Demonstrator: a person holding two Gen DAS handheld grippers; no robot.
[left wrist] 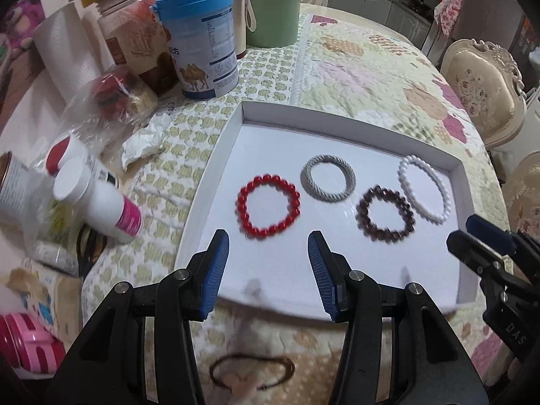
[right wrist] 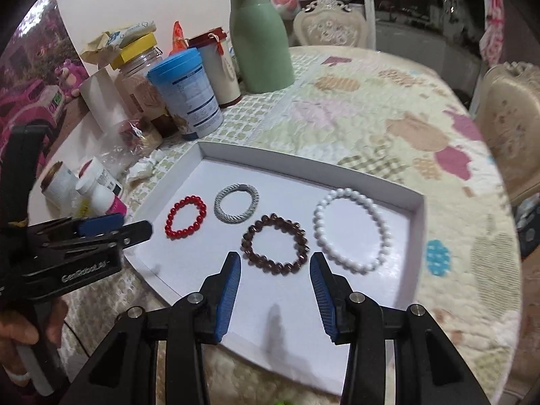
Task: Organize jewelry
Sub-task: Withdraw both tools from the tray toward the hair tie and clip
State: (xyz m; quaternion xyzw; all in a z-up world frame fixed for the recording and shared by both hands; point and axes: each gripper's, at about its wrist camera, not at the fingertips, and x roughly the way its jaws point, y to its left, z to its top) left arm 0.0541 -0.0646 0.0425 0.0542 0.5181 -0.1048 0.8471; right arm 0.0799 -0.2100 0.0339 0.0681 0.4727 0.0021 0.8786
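Four pieces already lie inside the white tray [left wrist: 460, 233], which suggests the sorting is mostly done. Just ahead of the left gripper [left wrist: 268, 248], nearest its fingertips, sits the red bead bracelet [left wrist: 269, 202]; beyond it and slightly to the right is the grey woven band [left wrist: 328, 179]. The dark brown bead bracelet [right wrist: 275, 244] lies directly ahead of the right gripper [right wrist: 275, 266], close to its tips, with the white bead bracelet [right wrist: 352, 229] just to the right of that. None of the four overlaps another, though the brown and white ones nearly touch.

Both grippers hover over the near part of the tray with jaws spread and nothing between them.

What seems left: a thin brown loop [left wrist: 251, 271] (a hair tie or cord bracelet, too blurred to say which) lies on the quilted cloth [left wrist: 371, 77] below and behind the left gripper's fingers, outside the tray. I judge it the remaining piece to go in.

Farther off to the left, beyond the tray, stands unrelated clutter: a blue-lidded tin [left wrist: 199, 38], a green flask [right wrist: 260, 38] and small white bottles [left wrist: 98, 199].
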